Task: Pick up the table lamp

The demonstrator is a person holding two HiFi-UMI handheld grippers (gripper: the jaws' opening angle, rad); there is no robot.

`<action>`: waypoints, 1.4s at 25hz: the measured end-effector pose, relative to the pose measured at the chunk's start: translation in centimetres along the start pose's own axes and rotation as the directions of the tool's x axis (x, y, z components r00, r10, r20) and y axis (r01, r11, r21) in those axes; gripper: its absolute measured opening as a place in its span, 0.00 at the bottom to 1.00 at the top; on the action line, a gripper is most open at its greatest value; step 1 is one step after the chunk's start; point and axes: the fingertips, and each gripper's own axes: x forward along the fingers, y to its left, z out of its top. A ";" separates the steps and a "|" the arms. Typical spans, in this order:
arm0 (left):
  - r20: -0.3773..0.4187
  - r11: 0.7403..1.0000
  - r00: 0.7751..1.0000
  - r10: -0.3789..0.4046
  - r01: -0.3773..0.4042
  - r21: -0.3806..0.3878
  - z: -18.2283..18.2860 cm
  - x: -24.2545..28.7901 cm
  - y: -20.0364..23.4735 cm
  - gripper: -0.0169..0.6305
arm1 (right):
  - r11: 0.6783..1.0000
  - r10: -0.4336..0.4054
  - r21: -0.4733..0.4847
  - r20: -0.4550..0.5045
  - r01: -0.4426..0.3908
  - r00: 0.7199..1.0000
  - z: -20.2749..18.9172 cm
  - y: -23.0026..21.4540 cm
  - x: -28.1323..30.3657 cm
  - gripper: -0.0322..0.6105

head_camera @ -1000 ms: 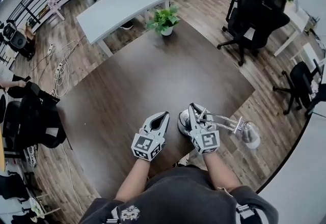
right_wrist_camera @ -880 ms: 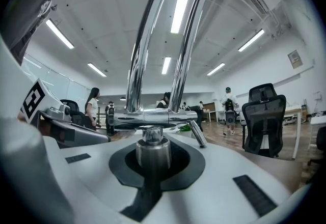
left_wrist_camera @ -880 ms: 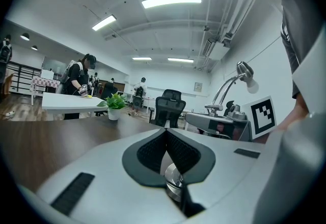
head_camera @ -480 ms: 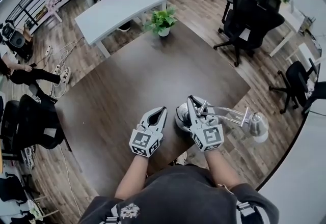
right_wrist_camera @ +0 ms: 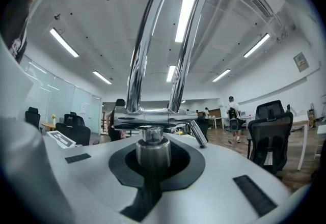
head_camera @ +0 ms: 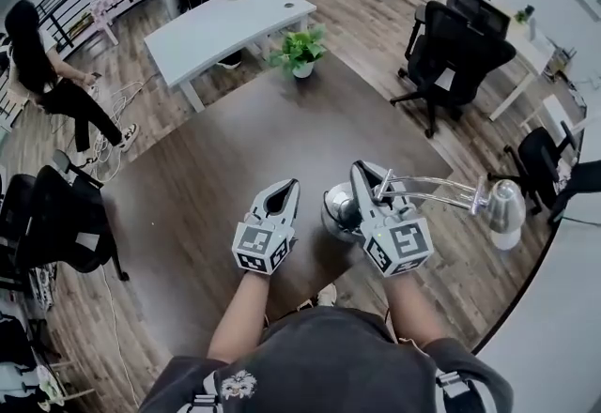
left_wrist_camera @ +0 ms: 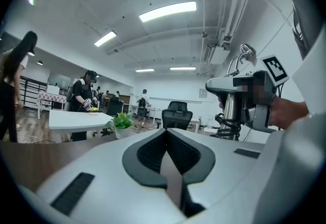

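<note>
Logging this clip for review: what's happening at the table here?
A person stands at a dark wooden table with a claw in each hand. The right claw is shut on the post of the chrome table lamp. The lamp's arm and shade reach out past the table's edge. The left claw is beside it, shut and empty. From these views it is unclear whether the lamp's base is off the tabletop.

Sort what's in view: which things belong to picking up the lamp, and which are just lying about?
Part of the job:
table lamp, gripped at its post by the right hand-held gripper
left hand-held gripper, shut and empty, beside it
brown table below the lamp

Just lying about:
potted plant
white table
black office chairs
</note>
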 end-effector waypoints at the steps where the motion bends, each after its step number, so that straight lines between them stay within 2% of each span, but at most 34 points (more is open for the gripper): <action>1: 0.003 1.000 1.000 0.007 -0.007 0.000 0.4 -0.1 0.1 0.04 | 1.000 0.003 0.002 0.002 -0.003 1.000 0.8 0.1 -0.1 0.11; 11: 0.030 0.999 0.998 0.053 -0.053 -0.002 3.2 -1.6 0.5 0.04 | 0.999 0.038 -0.014 0.048 -0.037 0.998 6.2 1.0 -1.4 0.11; 17: 0.051 0.998 0.997 0.062 -0.063 0.010 4.1 -2.7 0.5 0.04 | 1.000 0.025 -0.007 0.048 -0.025 0.999 5.4 1.0 -1.7 0.11; 35: 0.032 0.998 0.998 0.055 -0.056 0.040 3.8 -2.5 0.6 0.04 | 1.000 0.001 -0.026 0.017 -0.001 1.000 3.4 0.6 -0.7 0.11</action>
